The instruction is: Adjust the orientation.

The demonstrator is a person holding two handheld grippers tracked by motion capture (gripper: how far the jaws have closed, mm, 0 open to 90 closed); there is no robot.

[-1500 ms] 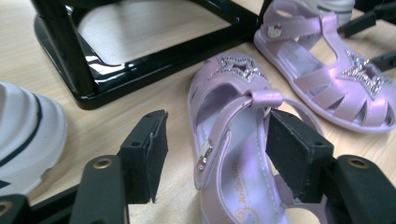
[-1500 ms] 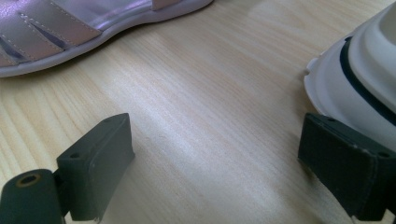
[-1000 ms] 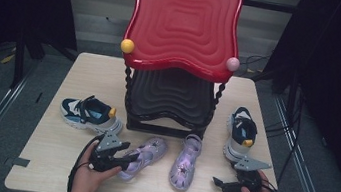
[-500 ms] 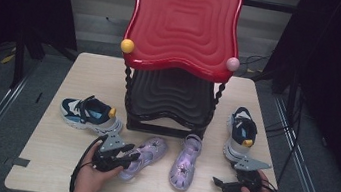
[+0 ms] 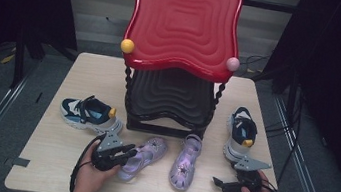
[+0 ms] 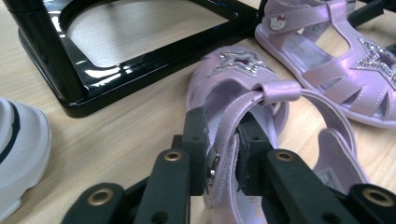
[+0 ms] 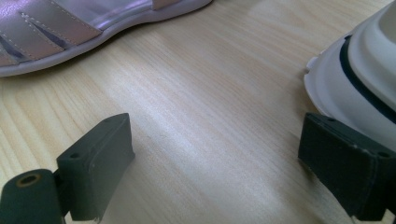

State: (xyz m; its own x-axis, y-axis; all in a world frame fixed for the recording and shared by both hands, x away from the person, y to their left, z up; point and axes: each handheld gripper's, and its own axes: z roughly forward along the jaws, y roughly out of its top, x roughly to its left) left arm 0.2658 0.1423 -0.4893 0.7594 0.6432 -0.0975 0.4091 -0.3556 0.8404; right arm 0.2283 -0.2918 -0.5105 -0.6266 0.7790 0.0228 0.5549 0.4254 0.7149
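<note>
Two purple sandals lie in front of the stand. The left sandal [image 5: 146, 154] [image 6: 233, 88] has its side strap pinched between the jaws of my left gripper [image 5: 127, 156] [image 6: 222, 156], which have just been closing on it. The sandal rests on the table. The right sandal [image 5: 184, 161] [image 6: 336, 60] [image 7: 56, 32] lies untouched beside it. My right gripper [image 5: 219, 182] [image 7: 215, 163] rests low at the table's front right, open, with bare wood between its jaws. It points left toward the right sandal.
A two-tier stand has a red top tray [image 5: 184, 22] and a black lower shelf [image 5: 171, 96] [image 6: 121, 65] mid-table. One blue-and-white sneaker [image 5: 87, 113] [image 6: 18, 149] lies at its left, another [image 5: 241, 134] [image 7: 364, 84] at its right, close to my right gripper. The table's front edge [image 5: 44, 187] is near.
The left gripper's jaws have come together on the left sandal's strap. Both hands have stayed where they were, and the right gripper looks the same.
</note>
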